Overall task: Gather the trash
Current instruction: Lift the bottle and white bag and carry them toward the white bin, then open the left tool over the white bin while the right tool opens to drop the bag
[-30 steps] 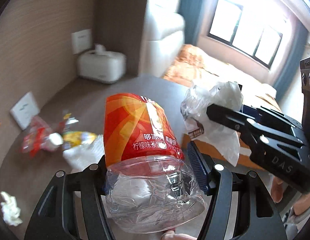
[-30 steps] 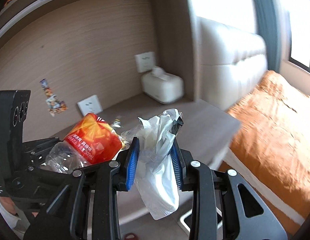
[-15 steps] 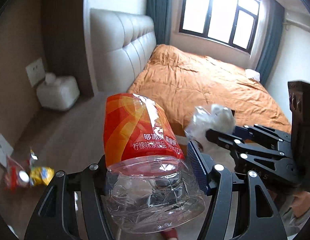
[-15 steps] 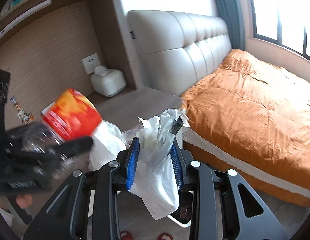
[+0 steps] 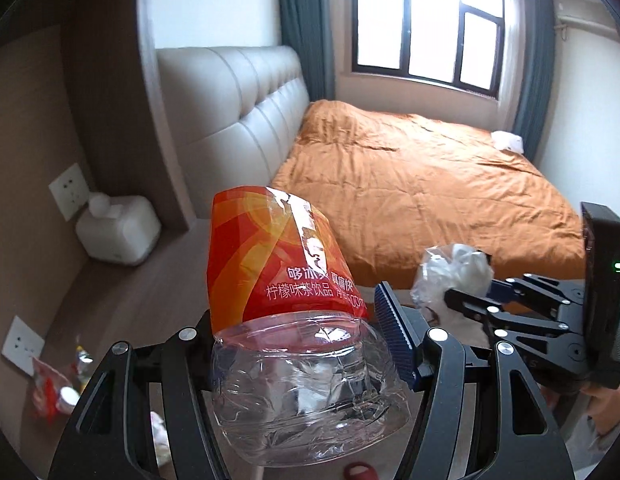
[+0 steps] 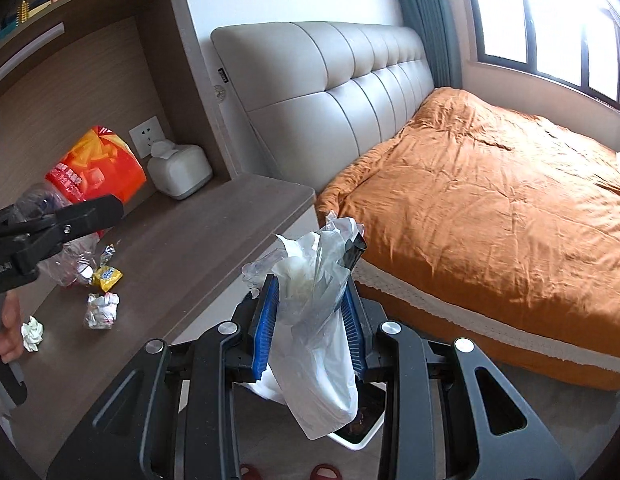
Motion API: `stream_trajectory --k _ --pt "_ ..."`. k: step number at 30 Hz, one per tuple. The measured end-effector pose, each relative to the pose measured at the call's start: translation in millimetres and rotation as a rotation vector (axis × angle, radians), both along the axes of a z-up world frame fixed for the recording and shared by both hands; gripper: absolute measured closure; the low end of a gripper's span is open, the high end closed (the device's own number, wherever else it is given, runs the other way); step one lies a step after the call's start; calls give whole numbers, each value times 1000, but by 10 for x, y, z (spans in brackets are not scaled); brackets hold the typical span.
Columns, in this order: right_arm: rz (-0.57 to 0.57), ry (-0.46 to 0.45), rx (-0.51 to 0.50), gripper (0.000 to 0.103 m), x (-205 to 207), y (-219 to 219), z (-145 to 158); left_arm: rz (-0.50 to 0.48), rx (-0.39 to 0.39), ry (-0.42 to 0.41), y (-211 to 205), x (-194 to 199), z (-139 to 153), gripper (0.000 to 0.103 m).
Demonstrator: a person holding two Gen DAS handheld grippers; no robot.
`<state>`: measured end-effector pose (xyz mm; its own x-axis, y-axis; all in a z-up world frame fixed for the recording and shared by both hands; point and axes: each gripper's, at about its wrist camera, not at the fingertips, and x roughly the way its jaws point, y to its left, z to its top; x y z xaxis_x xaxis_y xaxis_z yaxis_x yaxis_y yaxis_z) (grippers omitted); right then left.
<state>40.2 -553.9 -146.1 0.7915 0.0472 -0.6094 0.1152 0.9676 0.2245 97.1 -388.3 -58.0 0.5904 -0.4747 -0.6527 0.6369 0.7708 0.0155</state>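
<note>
Left gripper (image 5: pixel 306 344) clamped on a crushed clear plastic bottle with an orange-red label (image 5: pixel 286 304), right gripper (image 6: pixel 310 316) pinched narrow on crumpled white and clear plastic bags (image 6: pixel 314 320), both beyond the brown wooden desk's (image 6: pixel 182 248) front edge, wrappers (image 6: pixel 104 276) near its left edge.

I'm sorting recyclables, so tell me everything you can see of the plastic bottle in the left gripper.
The plastic bottle is clear, thin and badly crumpled, with a red-orange label bearing white Chinese print wrapped round its upper part. It looks empty. Its cap end is out of sight. It is clamped across its crushed clear section by the left gripper, held in the air above the desk, touching nothing else.
</note>
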Motion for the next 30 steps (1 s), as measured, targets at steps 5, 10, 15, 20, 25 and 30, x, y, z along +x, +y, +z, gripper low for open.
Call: stream_trajectory --k 5,10,15,20,25,30 --pt "-19 33 0 70 -27 -97 -129 -57 2 53 -223 -52 -219 41" --pt "-40 85 3 70 -35 -197 -336 -100 6 123 -405 -19 -519 41" --pt "-51 152 1 70 -4 -286 -642 -132 31 211 -568 27 -992 40" --pt "-55 222 0 70 121 -370 -1090 -151 79 300 -720 82 -1723 40" --pt "-29 298 14 70 318 -366 -1717 -167 146 365 -870 126 -2607 40" --pt "24 388 55 70 571 -288 -2498 -170 174 465 -895 243 -3488 40"
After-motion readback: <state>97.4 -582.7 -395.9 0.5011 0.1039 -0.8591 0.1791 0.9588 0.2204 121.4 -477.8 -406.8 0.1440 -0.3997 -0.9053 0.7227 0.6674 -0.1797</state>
